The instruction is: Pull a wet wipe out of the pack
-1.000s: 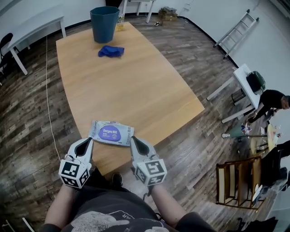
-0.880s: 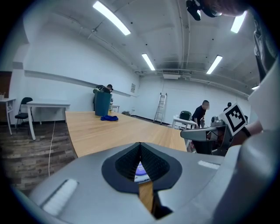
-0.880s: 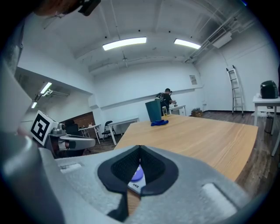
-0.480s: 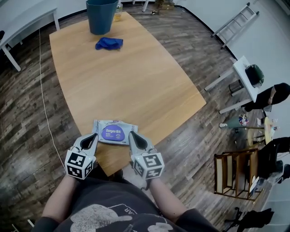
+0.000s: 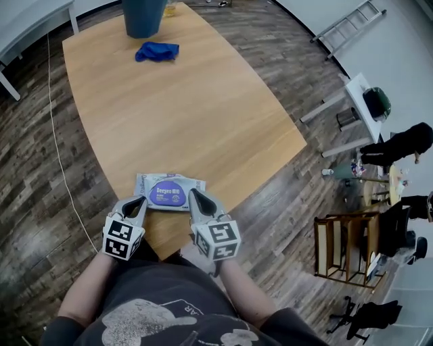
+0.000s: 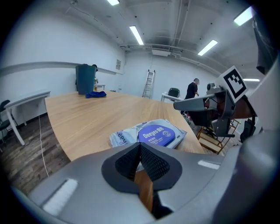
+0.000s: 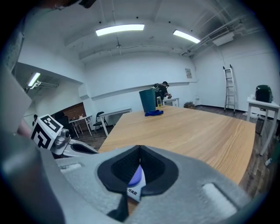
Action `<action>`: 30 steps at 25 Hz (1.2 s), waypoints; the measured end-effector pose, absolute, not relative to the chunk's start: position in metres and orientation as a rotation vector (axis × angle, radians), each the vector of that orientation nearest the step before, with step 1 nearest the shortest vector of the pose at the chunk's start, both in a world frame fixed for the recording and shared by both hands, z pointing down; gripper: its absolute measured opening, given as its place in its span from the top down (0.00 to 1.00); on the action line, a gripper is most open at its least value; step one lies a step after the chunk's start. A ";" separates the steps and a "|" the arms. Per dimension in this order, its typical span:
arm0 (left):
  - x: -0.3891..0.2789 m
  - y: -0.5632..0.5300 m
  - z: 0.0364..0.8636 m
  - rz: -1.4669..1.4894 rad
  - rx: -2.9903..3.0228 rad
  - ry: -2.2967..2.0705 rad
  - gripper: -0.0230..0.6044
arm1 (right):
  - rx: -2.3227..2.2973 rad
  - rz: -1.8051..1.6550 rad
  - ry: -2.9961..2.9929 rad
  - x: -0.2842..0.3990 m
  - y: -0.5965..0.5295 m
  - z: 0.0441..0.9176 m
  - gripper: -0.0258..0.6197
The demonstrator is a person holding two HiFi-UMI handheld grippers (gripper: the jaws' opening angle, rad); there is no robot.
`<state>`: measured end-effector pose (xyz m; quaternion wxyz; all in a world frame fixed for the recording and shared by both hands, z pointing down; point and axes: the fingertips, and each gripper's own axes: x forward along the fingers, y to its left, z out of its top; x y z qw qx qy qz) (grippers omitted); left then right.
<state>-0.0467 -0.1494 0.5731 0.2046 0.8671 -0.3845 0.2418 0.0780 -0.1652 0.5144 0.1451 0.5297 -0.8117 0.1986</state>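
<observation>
1. We are holding both claws low by the wet wipe pack [image 5: 169, 192]. It is lying flat, purple lid up, just beside the edge of the table [image 5: 203, 115] nearest us.
2. Our left gripper [image 5: 141, 201] is squeezing tight on nothing at the pack's left corner. Our right gripper [image 5: 192, 193] is also clenched and empty, over the pack's right part. We cannot tell if either is touching the pack.
3. The lid is looking shut. Claws pressed together like this will probably just be poking it, not pinching it.
4. If we are tugging without pressing the pack down, the whole pack may be lifting up or sliding off that near edge.
5. Past the pack, lots of open wood is waiting. The blue cloth [image 5: 157, 51] and the teal bin [image 5: 142, 17] are sitting well apart from it, at the far end.
</observation>
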 end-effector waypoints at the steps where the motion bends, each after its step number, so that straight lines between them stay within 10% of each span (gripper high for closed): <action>1: -0.046 -0.149 0.573 0.687 2.430 -1.066 0.93 | 1.527 0.567 -2.330 0.078 -0.165 0.516 0.97; 30: -0.038 -0.148 0.599 0.807 2.379 -0.969 0.93 | 1.203 0.421 -2.257 0.038 -0.150 0.544 0.91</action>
